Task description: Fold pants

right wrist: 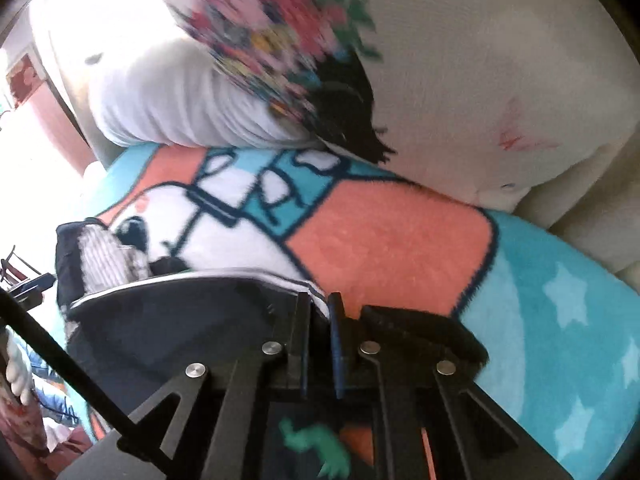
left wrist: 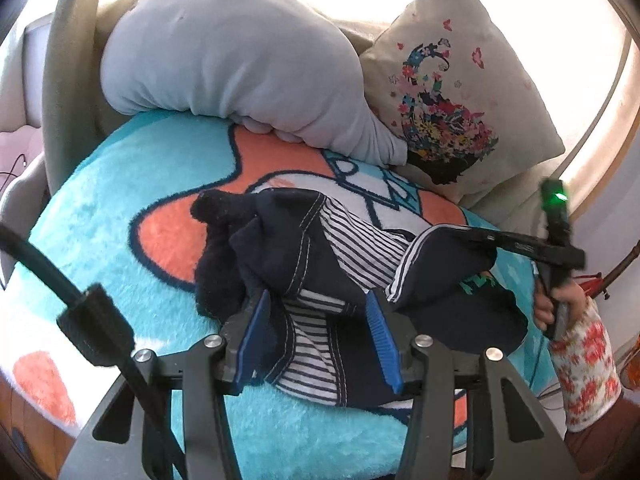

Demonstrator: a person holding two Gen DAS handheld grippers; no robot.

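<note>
Left wrist view is showing the crumpled navy pants with striped lining (left wrist: 320,264) lying on the fluffy turquoise-and-orange blanket (left wrist: 120,184), the left gripper (left wrist: 320,320) gaping around the bunched cloth while the right gripper (right wrist: 319,320) is pinching the waistband, so both should be pulling it taut and flat.

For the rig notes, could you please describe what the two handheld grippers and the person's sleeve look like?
The left gripper has a black angular frame, silver bolts and ribbed blue finger pads. The right gripper is likewise black with silver bolts, and carries a green light. A black cable trails alongside. The sleeve is white with red flowers.
</note>
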